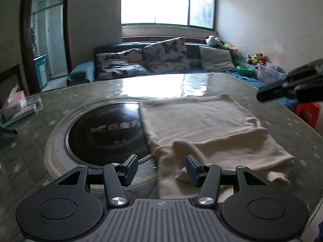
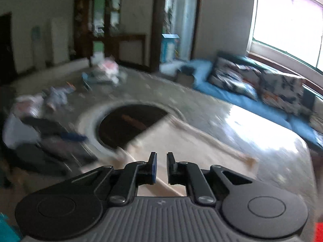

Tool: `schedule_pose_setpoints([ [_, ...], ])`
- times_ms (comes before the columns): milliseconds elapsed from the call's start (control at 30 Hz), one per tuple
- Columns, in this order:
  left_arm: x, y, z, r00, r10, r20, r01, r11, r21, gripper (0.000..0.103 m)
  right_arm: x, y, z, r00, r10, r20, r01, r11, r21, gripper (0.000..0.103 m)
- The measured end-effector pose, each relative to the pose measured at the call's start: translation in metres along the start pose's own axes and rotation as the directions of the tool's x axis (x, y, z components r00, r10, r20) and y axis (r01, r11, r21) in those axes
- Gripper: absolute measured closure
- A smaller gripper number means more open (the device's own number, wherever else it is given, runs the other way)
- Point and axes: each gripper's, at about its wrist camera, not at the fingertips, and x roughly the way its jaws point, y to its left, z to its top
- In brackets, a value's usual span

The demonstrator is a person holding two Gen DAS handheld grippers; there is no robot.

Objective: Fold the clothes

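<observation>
- My left gripper (image 1: pixel 161 169): jaws spread wide, nothing held. A loose fold of the cream garment (image 1: pixel 203 125) lies below the gap between the fingers, nearer the right finger; I cannot tell whether that finger touches the cloth.
- Garment lies flat on the table (image 1: pixel 84 98), ahead and to the right of my left gripper; the bulk is spread smooth, the near end rumpled and doubled over.
- Left edge of the garment overlaps the dark round cooktop (image 1: pixel 105 131) set in the table, which sits ahead and left of my left fingers.
- My right gripper (image 2: pixel 160 166): jaws nearly closed, a narrow gap showing, nothing between them. It hovers above the garment (image 2: pixel 181 141), cloth directly under and ahead of the fingers. View is motion-blurred.
- From the left wrist view, the right gripper (image 1: pixel 290 86) shows at far right, above the garment's far right corner.
- Sofa with butterfly cushions (image 1: pixel 165 53) beyond the table, under the window (image 1: pixel 167 2).
- Heap of other clothes (image 2: pixel 50 137) on the table, left of my right gripper, past the cooktop (image 2: pixel 129 127).
</observation>
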Motion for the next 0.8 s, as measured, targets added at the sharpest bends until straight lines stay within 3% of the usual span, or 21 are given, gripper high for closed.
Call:
schedule_pose_setpoints([
  [100,0.010,-0.011,0.000,1.000,-0.024,-0.020,0.024,1.000,0.017,0.051,0.002,-0.017,-0.022,0.996,-0.037,-0.075,0.039,0.999,0.025,0.092],
  [200,0.021,-0.018,-0.002,0.998,-0.032,-0.051,0.034,0.999,0.031,0.061,0.002,-0.030,-0.046,0.990,-0.051,-0.130,0.057,0.997,0.043,0.087],
  [500,0.027,-0.024,-0.012,0.995,-0.007,-0.095,0.015,0.997,0.079,0.093,0.025,-0.028,-0.082,0.983,0.019,-0.180,-0.003,0.996,0.088,0.085],
  [800,-0.002,-0.012,-0.009,0.995,0.082,-0.053,-0.078,0.995,0.068,0.100,0.025,-0.036,-0.076,0.984,-0.005,-0.179,0.016,0.998,0.063,0.078],
])
